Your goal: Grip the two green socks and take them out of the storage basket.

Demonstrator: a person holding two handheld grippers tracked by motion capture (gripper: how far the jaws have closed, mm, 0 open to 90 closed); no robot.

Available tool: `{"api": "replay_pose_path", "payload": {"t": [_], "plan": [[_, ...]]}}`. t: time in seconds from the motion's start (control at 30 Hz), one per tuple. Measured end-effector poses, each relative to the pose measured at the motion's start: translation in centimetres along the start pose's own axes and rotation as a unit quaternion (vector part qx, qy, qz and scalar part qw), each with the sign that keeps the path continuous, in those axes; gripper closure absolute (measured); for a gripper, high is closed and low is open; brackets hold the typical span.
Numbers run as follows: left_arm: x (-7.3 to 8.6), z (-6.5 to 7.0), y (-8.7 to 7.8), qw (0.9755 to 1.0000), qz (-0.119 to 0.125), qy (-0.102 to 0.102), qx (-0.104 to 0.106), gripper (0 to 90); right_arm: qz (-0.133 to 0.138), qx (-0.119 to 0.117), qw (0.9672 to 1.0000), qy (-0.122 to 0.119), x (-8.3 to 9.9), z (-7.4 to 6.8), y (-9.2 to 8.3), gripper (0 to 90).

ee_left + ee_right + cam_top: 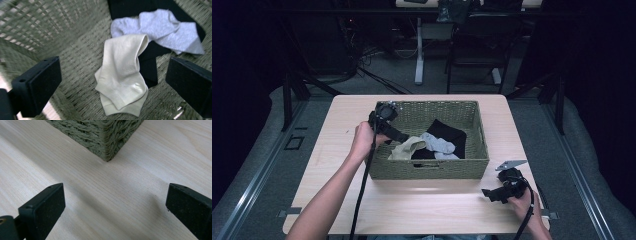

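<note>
Cream sock [122, 75] below wide-open left gripper [112, 82], seemingly untouched.

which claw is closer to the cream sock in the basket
Left. The left claw hangs open just above the cream sock; the right claw sits outside the basket on the table.

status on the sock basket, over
Left gripper open, over cream sock in wicker basket. Right gripper open, empty, low over table. Nothing between jaws and sock.
</note>
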State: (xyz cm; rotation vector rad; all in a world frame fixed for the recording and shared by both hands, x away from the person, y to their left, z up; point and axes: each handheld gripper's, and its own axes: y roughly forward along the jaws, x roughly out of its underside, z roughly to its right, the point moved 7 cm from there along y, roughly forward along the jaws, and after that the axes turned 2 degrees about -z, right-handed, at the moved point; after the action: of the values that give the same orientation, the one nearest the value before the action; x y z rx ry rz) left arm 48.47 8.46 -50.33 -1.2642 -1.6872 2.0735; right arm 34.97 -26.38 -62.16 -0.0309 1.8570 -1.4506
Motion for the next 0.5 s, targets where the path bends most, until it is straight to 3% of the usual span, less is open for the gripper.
{"api": "replay_pose_path", "payload": {"t": [0.3, 0.5], "plan": [[-0.3, 1.3, 2.6, 0.9990, -0.036, 0.015, 0.021, 23.2, -0.002, -0.001, 1.0000, 0.000, 0.0, 0.0, 0.0, 1.7], [-0.2, 2.4, 4.2, 0.9969, -0.063, 0.031, 0.035, 33.9, -0.007, -0.003, 1.0000, -0.001, 0.1, -0.1, 0.1, 1.7]]}}
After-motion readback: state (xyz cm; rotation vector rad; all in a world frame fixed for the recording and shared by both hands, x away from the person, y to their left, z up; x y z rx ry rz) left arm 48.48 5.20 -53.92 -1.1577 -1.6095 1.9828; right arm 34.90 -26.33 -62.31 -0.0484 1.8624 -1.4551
